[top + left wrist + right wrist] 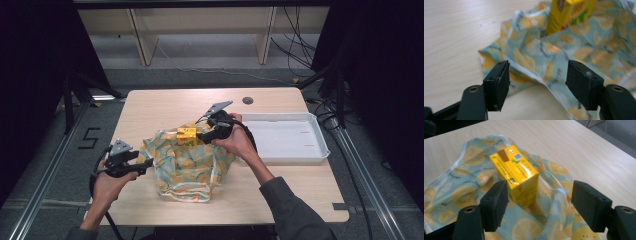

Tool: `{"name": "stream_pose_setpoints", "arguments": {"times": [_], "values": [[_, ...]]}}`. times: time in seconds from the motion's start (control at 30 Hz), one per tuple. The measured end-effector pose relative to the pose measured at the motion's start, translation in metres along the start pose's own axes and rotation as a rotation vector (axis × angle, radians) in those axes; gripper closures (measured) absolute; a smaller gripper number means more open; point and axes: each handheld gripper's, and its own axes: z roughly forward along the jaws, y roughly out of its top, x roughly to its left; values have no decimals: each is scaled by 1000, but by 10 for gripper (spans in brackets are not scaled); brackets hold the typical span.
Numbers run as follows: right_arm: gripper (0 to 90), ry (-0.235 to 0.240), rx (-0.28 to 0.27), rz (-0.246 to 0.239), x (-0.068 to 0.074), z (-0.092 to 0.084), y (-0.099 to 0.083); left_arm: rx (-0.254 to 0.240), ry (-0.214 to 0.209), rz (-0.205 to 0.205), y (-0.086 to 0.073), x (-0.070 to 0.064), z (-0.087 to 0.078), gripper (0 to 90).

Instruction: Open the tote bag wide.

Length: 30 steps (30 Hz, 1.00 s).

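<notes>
1. Pale wood-grain laminate covers the counter [280, 190] in front of me, and my two forearms come in over its near edge.
2. My left gripper [142, 164] sits at the near left. In the left gripper view its black jaws stand wide apart and released. A folded edge of the cloth lies between them, yet neither pad presses on it.
3. The cloth [187, 167] is a light blue-green fabric printed with lemon slices (white piping along its hem). It lies rumpled on the middle of the counter, and its left corner is just beside my left gripper.
4. A little farther in, a small yellow carton [186, 133] stands on the far part of the cloth, with the fabric bunched up around its base. In the right gripper view the yellow carton [515, 173] shows a brown patch and a small printed code on its top face.
5. My right gripper [200, 135] hangs right next to that carton, on its right side in the high view. Its jaws are spread and released. In the right gripper view the carton stands beyond the pads, nearer the left one, and I see no contact.
6. To the right of my right hand, a shallow white tray [320, 150] rests on the counter, well apart from the cloth.
7. Farthest off, a dark round grommet [247, 100] sits in the counter near its back edge.
</notes>
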Motion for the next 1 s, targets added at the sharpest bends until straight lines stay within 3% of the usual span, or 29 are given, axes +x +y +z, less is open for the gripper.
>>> {"name": "stream_pose_setpoints", "arguments": {"times": [0.13, 0.17, 0.2, 0.23, 0.33, 0.37, 0.5, 0.57, 0.6, 0.67, 0.73, 0.77, 0.83, 0.87, 0.93, 0.97, 1.0], "values": [[247, 20, 29, -21, 2, 4, 4, 19, -19, 3, -14, -9, -7, 316], [247, 20, 29, -21, 2, 4, 4, 9, -26, -9, -18, -13, -8, 316], [241, 32, 21, -66, 0, 6, 5, -9, -35, -33, -22, -17, -9, 308], [240, 35, 12, -70, 1, 8, 5, -23, -32, -38, -26, -21, -11, 306], [231, 65, 20, -50, 3, 11, 7, -14, -23, -19, -39, -32, -14, 298], [232, 75, 7, -68, 2, 13, 7, -17, -25, -9, -42, -36, -14, 295], [229, 104, 41, -65, 3, 20, 9, -10, -33, 19, -53, -48, -16, 296], [226, 114, 31, -79, 3, 25, 11, -12, -40, 6, -58, -53, -16, 296], [226, 117, 38, -69, 5, 26, 12, 4, -42, 15, -60, -55, -17, 296], [226, 126, 37, -91, 5, 28, 14, -3, -47, 33, -63, -58, -16, 297], [226, 131, 40, -99, 6, 31, 16, 14, -51, 29, -66, -60, -16, 297], [227, 128, 49, -105, 7, 32, 17, 39, -45, 81, -67, -58, -18, 298], [232, 140, 44, -114, 8, 35, 18, 16, -45, 24, -70, -62, -15, 303], [234, 144, 39, -113, 9, 36, 18, 53, -49, 86, -70, -58, -16, 303], [242, 152, 49, -128, 11, 40, 18, 42, -54, 59, -71, -59, -13, 306], [242, 152, 49, -128, 11, 40, 18, 63, -53, 51, -72, -59, -13, 306], [245, 159, 61, -135, 10, 41, 18, 68, -51, 83, -71, -57, -14, 307]]}}
